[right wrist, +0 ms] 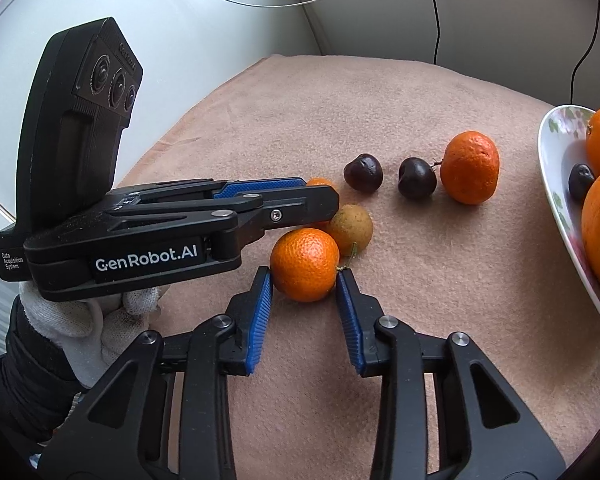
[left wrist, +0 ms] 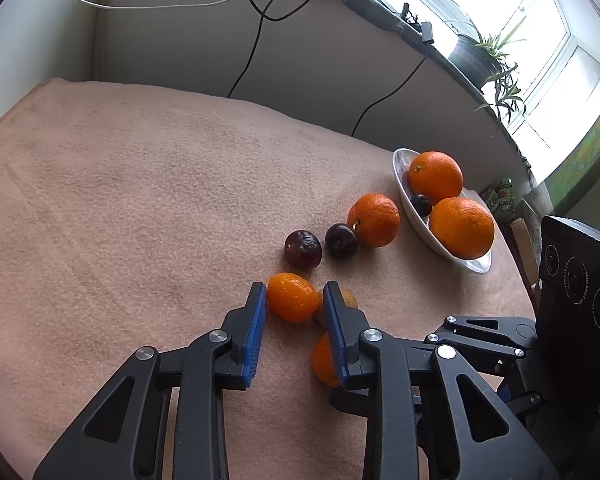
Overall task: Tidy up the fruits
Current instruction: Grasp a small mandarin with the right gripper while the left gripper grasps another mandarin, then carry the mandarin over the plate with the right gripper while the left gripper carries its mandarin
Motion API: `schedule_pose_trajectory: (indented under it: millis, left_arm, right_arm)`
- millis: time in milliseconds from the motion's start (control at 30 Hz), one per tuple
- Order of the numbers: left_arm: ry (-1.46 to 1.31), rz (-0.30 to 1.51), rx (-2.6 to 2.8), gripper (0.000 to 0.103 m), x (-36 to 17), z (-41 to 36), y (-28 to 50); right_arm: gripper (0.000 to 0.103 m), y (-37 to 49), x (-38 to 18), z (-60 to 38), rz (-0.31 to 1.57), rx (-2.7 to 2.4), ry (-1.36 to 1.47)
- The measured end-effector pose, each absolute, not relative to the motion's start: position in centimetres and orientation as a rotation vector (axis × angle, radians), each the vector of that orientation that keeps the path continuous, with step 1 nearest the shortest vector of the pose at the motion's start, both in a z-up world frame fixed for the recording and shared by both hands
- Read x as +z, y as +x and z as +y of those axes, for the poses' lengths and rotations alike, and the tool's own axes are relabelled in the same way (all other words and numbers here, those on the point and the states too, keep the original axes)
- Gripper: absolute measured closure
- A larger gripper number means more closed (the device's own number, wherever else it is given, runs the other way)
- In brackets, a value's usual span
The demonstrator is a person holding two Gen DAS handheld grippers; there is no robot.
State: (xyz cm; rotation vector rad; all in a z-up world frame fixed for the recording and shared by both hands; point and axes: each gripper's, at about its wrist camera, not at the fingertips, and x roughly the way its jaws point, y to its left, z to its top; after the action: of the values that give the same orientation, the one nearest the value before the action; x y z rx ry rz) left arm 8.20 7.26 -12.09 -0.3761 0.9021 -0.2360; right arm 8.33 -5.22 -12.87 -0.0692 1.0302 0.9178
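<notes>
On the pink cloth (left wrist: 120, 200), my left gripper (left wrist: 296, 286) is shut on a small glossy orange fruit (left wrist: 292, 297), both blue pads against its sides. My right gripper (right wrist: 304, 271) is shut on a mandarin (right wrist: 304, 264), a pad on each side. A brownish round fruit (right wrist: 350, 229) lies just behind the mandarin, touching it. Farther back lie two dark plums (right wrist: 363, 171) (right wrist: 417, 178) and a loose tangerine (right wrist: 470, 167). At the right, an oval bowl (left wrist: 432, 236) holds two big oranges (left wrist: 435, 176) (left wrist: 462, 227) and a dark plum (left wrist: 421, 204).
The left gripper (right wrist: 324, 192) reaches in from the left of the right wrist view, held by a white-gloved hand (right wrist: 80, 320). Black cables (left wrist: 252, 52) hang down the wall behind the table. A potted plant (left wrist: 476, 56) stands on the windowsill at the back right.
</notes>
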Motion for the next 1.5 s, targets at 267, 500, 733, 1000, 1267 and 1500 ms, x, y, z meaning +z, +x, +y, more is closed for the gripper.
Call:
schedule_pose_trajectory:
  millis: [267, 500, 733, 1000, 1267, 1500]
  left_arm:
    - [-0.379, 0.896, -0.232, 0.080, -12.2, 7.2, 8.1]
    - [-0.398, 0.875, -0.226, 0.080, -11.8, 7.7, 7.6]
    - [-0.392, 0.852, -0.231, 0.080, -10.9, 7.1, 7.2]
    - [-0.375, 0.821, -0.250, 0.080, -9.4, 5.5, 7.4]
    - [-0.363, 0.807, -0.273, 0.080, -8.6, 3.9, 8.1]
    - [-0.348, 0.798, -0.295, 0.080, -7.8, 2.5, 8.9]
  right_arm:
    - [0.070, 8.0, -12.7, -5.8, 1.016, 0.909, -0.072]
    - [0.070, 7.7, -12.1, -7.1, 1.003, 0.900, -0.060]
    - [0.070, 7.4, -11.2, -9.0, 0.969, 0.872, -0.049]
    - [0.070, 7.1, -9.9, -12.9, 0.918, 0.807, -0.006]
    - [0.070, 7.5, -8.4, -17.3, 0.873, 0.722, 0.023]
    - [0.070, 7.6, -7.7, -20.5, 0.842, 0.660, 0.040]
